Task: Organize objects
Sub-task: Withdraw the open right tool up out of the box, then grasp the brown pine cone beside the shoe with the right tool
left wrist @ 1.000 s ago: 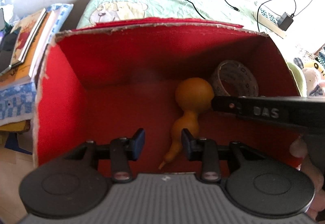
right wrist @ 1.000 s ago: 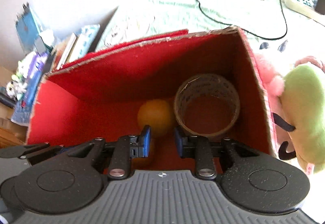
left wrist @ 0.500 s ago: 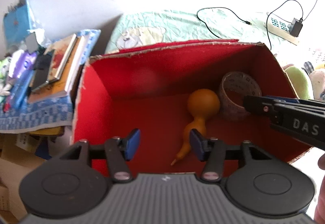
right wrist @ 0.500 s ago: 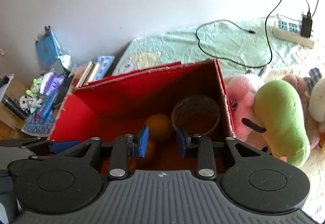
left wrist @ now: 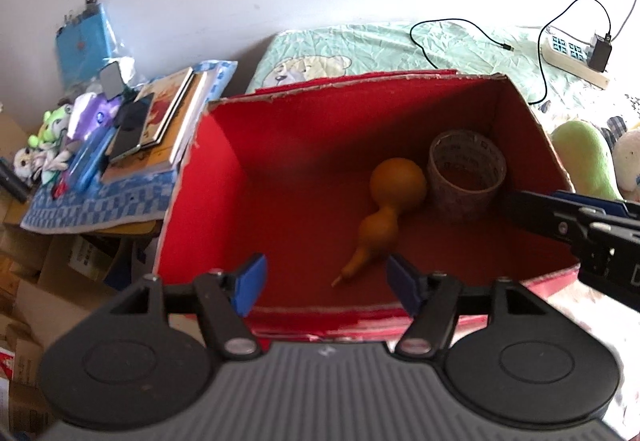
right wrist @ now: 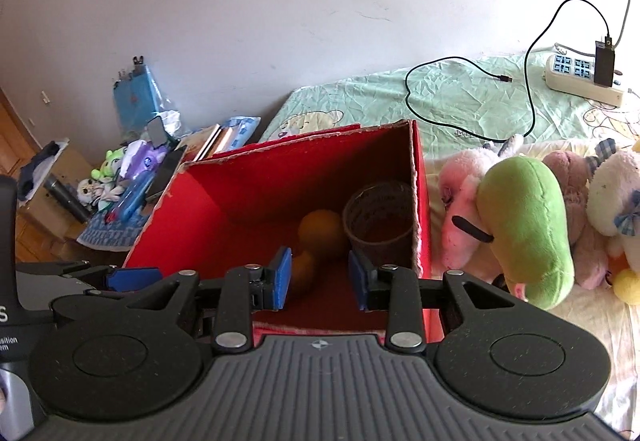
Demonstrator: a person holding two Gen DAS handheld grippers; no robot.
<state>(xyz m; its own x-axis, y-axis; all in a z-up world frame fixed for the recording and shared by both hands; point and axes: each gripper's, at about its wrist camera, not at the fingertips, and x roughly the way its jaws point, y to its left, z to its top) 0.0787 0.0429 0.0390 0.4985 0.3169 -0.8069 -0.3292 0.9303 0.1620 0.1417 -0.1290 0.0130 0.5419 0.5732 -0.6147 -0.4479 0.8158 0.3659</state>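
A red cardboard box stands open on the bed. Inside lie an orange gourd and a roll of tape, side by side near the right wall. My left gripper is open above the box's near edge, nothing between its blue pads. My right gripper is open too, empty, over the near right corner of the box. The right gripper's fingers reach in from the right in the left wrist view.
Plush toys, a green one and a pink one, lie right of the box. A power strip with a black cable sits on the green sheet. Books and clutter crowd a low table on the left.
Both grippers have pulled back and up out of the box, so the whole box and the room now show. The left gripper's jaws have widened. The gourd and tape stay put.
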